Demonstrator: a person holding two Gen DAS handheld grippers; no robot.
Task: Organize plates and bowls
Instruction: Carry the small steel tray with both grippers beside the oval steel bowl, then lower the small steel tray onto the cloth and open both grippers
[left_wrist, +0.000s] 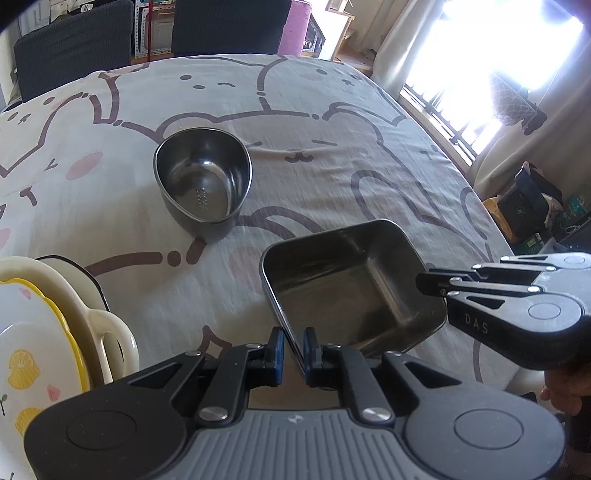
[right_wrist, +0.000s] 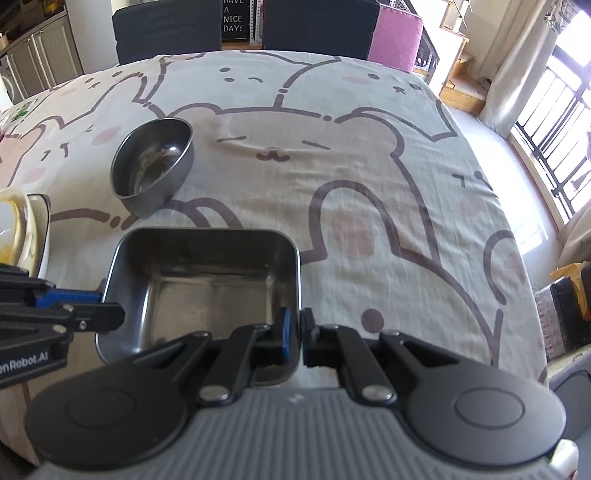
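A square steel dish (left_wrist: 351, 280) is held between both grippers just above the tablecloth. My left gripper (left_wrist: 294, 341) is shut on its left wall, the thin rim pinched between the blue pads. My right gripper (right_wrist: 299, 325) is shut on the dish's (right_wrist: 207, 284) right wall; it also shows at the right of the left wrist view as the right gripper (left_wrist: 428, 284). An oval steel bowl (left_wrist: 203, 177) stands empty farther back on the table, also seen as the oval bowl (right_wrist: 153, 166). Stacked plates (left_wrist: 33, 332) with lemon print lie at the left.
The table carries a bear-print cloth (right_wrist: 332, 166). A cream handled dish (left_wrist: 107, 332) sits under the stacked plates. Dark chairs (right_wrist: 166, 29) and a pink one (right_wrist: 395, 37) stand behind the far edge. A window (right_wrist: 554, 129) and floor clutter lie to the right.
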